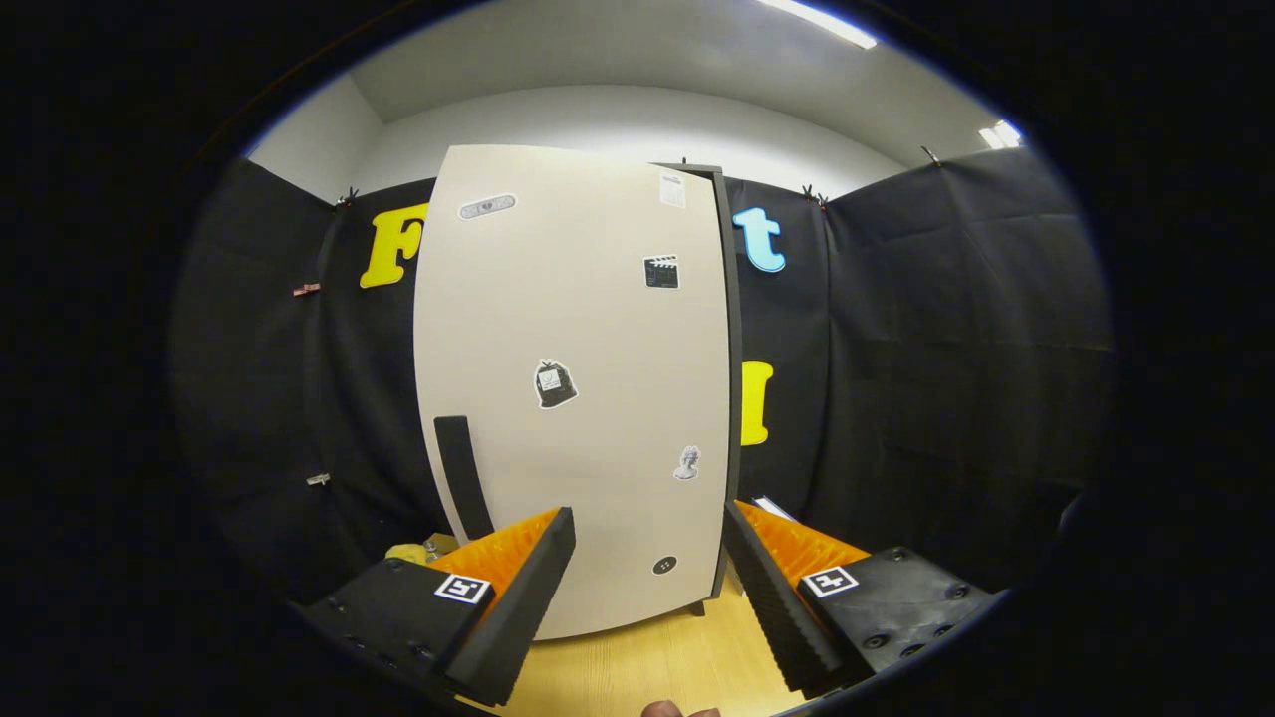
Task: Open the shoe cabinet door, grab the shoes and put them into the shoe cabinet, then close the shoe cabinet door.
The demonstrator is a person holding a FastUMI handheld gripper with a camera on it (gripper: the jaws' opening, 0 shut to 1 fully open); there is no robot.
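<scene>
A tall beige shoe cabinet stands upright just ahead of my fingers, its door shut against the dark side panel on its right. A dark vertical handle sits low on the door's left side, just above my left finger. Several small stickers dot the door. My gripper is open, fingers spread wide with nothing between them, aimed at the door's lower part. A yellowish object, perhaps a shoe, peeks out beside the left finger at the cabinet's left foot.
The cabinet stands on a light wood floor. Black cloth walls close in behind and on both sides. A fingertip of a person shows at the very bottom, behind the gripper.
</scene>
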